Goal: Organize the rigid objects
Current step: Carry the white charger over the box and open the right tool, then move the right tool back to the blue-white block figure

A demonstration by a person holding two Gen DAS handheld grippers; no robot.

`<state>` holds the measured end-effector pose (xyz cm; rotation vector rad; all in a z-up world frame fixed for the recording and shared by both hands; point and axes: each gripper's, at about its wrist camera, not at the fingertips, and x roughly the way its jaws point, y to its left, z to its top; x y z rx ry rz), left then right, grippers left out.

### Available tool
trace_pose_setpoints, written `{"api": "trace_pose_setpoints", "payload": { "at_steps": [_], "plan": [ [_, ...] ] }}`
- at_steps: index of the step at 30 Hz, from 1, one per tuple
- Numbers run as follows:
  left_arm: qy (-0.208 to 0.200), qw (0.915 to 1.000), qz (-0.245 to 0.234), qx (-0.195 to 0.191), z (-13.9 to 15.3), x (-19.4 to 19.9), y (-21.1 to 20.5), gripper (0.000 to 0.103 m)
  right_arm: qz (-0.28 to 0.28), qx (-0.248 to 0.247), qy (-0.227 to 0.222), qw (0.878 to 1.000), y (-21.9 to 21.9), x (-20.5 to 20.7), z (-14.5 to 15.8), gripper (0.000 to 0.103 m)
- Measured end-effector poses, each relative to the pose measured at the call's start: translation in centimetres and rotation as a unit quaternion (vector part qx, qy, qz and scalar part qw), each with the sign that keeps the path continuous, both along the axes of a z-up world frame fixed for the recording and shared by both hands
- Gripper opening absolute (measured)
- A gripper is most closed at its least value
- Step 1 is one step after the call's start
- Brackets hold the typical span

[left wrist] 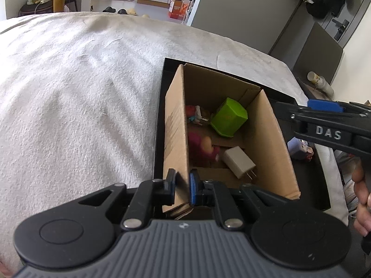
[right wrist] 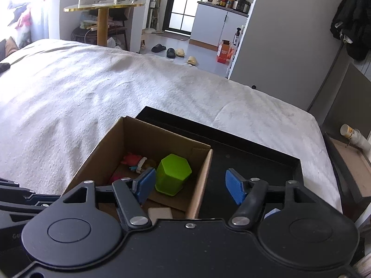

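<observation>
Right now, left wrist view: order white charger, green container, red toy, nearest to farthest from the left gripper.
The left gripper is shut on the cardboard box wall.
1. White charger, near end of the box, right of the gripper.
2. Green container, farther in, toward the right wall.
3. Red toy, by the left wall; close to the green container in depth, so nearly tied.
</observation>
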<state>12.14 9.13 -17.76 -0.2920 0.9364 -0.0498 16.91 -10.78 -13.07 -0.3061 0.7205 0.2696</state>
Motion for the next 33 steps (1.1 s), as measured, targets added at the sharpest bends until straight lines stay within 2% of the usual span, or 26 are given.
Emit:
{"api": "trace_pose_setpoints", "payload": {
  "at_steps": [13, 33],
  "plan": [
    [0.003, 0.9999, -0.001, 0.017, 0.1, -0.1, -0.5, 0.011, -0.028, 0.018, 0.0, 0.999, -4.5, -0.5, 0.3, 0.069],
    [0.008, 0.999, 0.004, 0.043, 0.2, 0.0, -1.1, 0.011, -0.067, 0.051, 0.024, 0.996, -11.4, -1.5, -2.1, 0.069]
  ]
}}
